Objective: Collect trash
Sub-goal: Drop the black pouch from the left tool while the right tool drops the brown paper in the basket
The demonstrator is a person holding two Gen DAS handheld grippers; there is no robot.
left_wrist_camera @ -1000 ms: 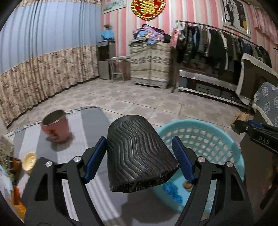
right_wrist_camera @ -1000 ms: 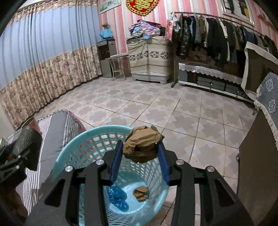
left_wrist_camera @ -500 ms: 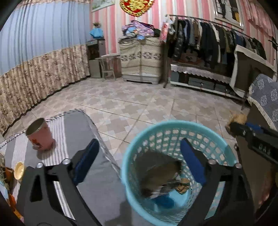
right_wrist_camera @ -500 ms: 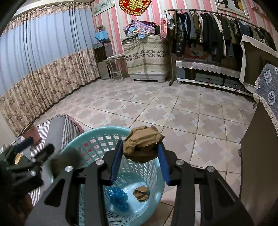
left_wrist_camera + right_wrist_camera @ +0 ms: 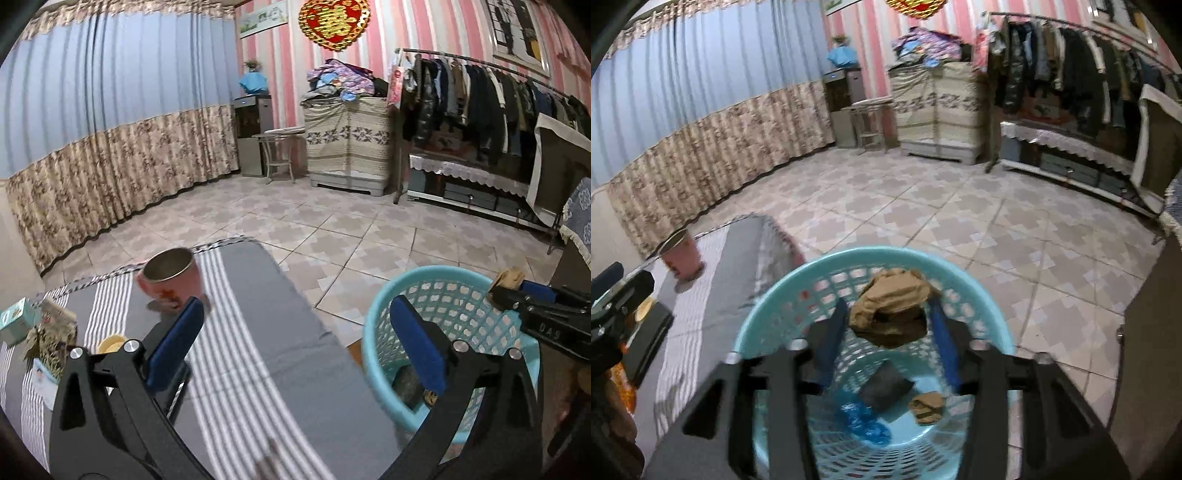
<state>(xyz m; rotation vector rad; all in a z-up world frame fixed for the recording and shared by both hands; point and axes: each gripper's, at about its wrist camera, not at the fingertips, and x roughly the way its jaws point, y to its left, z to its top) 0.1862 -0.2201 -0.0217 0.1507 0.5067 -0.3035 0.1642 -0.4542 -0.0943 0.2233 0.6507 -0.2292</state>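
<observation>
Black cup [image 5: 884,389] now in basket [image 5: 768,321]; left tongs [image 5: 295,332] spread empty, right tongs [image 5: 890,332] still clamping brown wad [image 5: 892,310].

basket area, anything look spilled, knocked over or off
Nothing spilled. The teal basket stands upright with a black cup, blue wrapper and brown scrap inside. The right gripper holds a crumpled brown paper above it. The pink cup stands upright on the striped cloth.

Glossy plastic lattice basket [image 5: 783,314]; crumpled brown paper [image 5: 892,308]; striped cloth [image 5: 258,354].
</observation>
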